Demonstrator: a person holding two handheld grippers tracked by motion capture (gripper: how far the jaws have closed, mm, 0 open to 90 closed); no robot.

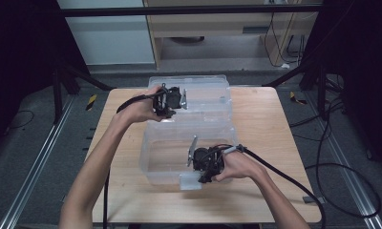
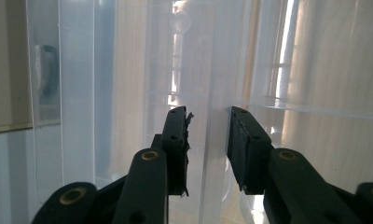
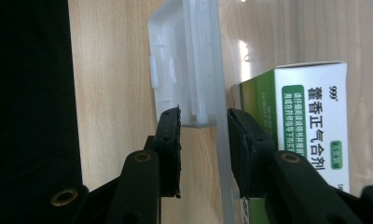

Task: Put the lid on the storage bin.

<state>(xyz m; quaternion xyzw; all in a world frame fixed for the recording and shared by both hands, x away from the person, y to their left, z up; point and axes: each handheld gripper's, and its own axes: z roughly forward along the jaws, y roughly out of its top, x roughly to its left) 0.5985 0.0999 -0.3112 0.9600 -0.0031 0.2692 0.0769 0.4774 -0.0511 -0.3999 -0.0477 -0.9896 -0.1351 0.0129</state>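
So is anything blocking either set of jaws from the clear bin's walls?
Nothing visible. The left gripper has the clear bin's far wall between its jaws; the right gripper straddles the near wall at its latch tab. A green-and-white medicine box sits inside, behind that wall.

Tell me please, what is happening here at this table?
A person works on a clear plastic box on the wooden table, with a hand-held gripper in each hand. The left hand-held gripper straddles the box's far rim, beside the opened lid; whether its pads already press cannot be told. The right hand-held gripper sits over the near wall at the latch. A green and white medicine carton lies inside the box.
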